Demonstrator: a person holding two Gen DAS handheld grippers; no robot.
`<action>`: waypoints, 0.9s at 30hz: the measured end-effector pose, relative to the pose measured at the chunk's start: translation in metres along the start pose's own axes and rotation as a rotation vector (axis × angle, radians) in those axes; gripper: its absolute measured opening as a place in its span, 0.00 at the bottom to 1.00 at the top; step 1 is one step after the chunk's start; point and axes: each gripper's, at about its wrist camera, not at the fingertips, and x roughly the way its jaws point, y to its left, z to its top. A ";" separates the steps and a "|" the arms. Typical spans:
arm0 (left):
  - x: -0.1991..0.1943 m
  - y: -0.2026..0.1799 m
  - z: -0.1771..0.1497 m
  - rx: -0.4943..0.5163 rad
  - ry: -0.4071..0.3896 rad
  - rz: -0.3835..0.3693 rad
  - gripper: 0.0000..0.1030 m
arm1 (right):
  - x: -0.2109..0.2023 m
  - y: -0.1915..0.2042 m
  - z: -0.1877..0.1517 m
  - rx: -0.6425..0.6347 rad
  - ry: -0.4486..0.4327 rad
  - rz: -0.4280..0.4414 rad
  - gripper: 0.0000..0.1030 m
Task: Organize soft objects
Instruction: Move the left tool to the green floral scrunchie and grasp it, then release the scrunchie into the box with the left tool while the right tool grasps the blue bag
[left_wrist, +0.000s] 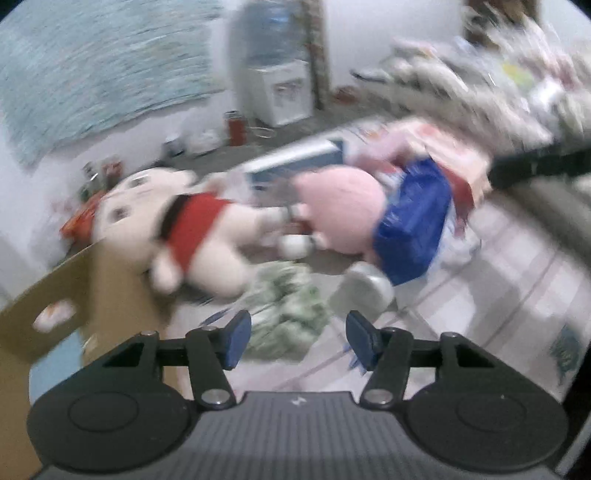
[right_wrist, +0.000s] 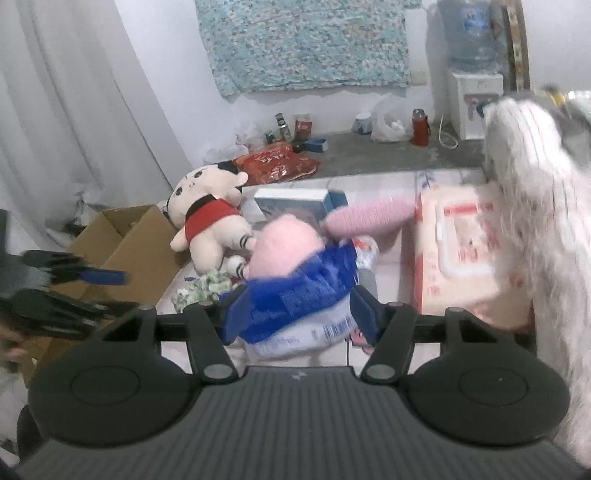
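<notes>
Blue-padded right tongs (right_wrist: 291, 317) stand half open around the pink plush's (right_wrist: 284, 251) blue skirt, grip uncertain. Left tongs (left_wrist: 297, 339) gape empty. Two plush dolls lie beside one cardboard box (right_wrist: 122, 240); the red-shirted doll (right_wrist: 210, 221) nearest it.

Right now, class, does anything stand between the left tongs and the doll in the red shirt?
Nothing visible blocks them. The left tongs stand open and empty; the red-shirted doll lies ahead to their left against the cardboard box. A crumpled green cloth lies just ahead, beside that line.
</notes>
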 end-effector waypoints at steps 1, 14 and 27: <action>0.014 -0.011 0.004 0.044 0.006 -0.007 0.57 | 0.002 -0.006 -0.004 0.009 -0.006 0.012 0.59; 0.074 -0.015 -0.001 -0.029 0.050 0.024 0.10 | 0.026 0.009 -0.006 -0.022 -0.013 0.080 0.61; -0.090 0.098 -0.010 -0.236 -0.134 0.297 0.11 | 0.043 0.049 -0.011 -0.018 0.016 0.147 0.61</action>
